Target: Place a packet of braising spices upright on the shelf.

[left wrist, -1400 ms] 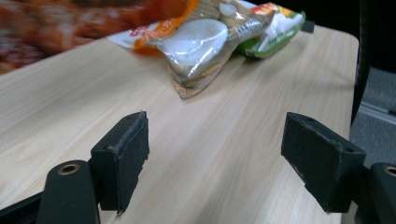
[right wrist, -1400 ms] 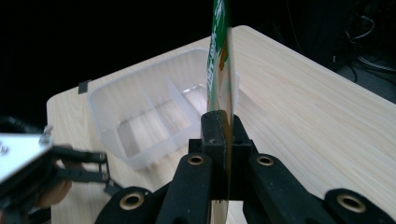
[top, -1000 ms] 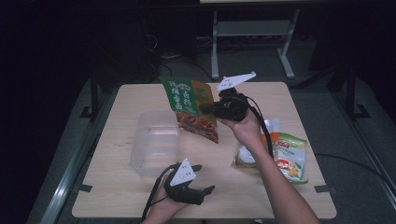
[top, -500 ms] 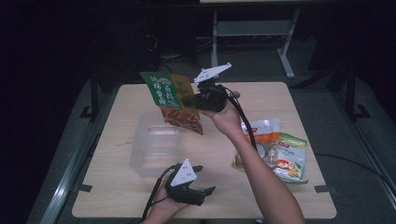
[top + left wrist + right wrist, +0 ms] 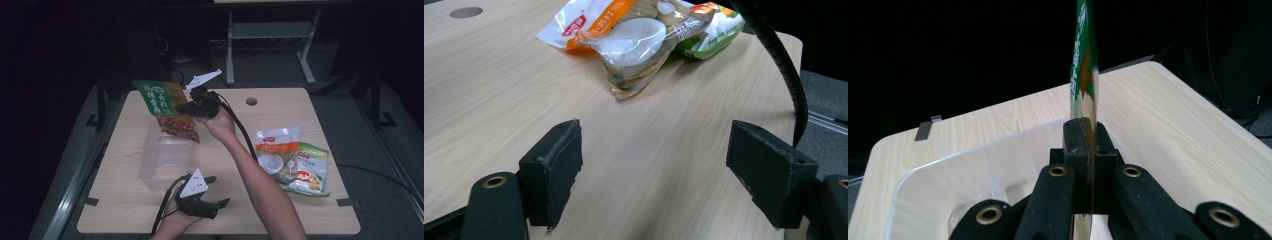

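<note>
In the high view, the right hand-held gripper [image 5: 186, 106] is in the upper middle of the frame, raised above the surface [image 5: 125, 205]. Its jaws are pressed together on the right edge of a green snack bag [image 5: 167, 109], which hangs tilted in the air, with its green top toward the upper left and its red-orange lower part pointing down. The bag is over the far end of a clear plastic container [image 5: 162, 159], which stands on the surface left of centre; it is not possible to tell if the bag touches the container. In the right gripper view, the bag [image 5: 1082, 65] is seen edge-on, rising straight up from between the closed jaws, and the clear container [image 5: 948, 175] lies below at the lower left of the frame.

The left hand-held gripper [image 5: 219, 191] is at the bottom middle of the high view, low at the near edge of the surface, with its jaws wide apart and nothing between them. In the left gripper view, an orange-and-white packet [image 5: 624, 35] and a green packet [image 5: 716, 30] lie together at the top of the frame, well apart from the jaws.
</note>
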The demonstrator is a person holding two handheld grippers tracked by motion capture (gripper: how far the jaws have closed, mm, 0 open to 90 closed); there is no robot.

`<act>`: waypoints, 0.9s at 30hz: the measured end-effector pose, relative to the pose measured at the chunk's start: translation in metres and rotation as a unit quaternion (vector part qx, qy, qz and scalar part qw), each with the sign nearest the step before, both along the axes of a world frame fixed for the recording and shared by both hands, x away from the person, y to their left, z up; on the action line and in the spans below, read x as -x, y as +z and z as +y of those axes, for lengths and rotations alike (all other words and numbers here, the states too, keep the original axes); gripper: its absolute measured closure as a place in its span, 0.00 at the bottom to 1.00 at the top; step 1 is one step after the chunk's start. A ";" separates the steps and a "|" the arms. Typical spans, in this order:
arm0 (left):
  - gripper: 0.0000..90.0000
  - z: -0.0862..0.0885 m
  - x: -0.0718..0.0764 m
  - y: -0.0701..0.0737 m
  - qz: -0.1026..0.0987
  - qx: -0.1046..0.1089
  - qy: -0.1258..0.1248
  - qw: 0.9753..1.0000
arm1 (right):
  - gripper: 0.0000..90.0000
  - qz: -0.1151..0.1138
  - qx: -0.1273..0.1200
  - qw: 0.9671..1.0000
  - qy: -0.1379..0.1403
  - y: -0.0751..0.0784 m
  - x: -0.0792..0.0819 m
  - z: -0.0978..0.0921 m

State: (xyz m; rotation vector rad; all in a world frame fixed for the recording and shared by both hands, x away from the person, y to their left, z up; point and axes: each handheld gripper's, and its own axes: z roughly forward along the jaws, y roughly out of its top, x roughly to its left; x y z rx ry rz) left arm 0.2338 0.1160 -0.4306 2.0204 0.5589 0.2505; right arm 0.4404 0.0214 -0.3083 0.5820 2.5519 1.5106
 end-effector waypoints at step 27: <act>0.24 0.002 -0.001 0.001 -0.003 0.005 0.006 1.000 | 0.99 0.051 -0.017 0.998 -0.019 -0.056 -0.017 0.012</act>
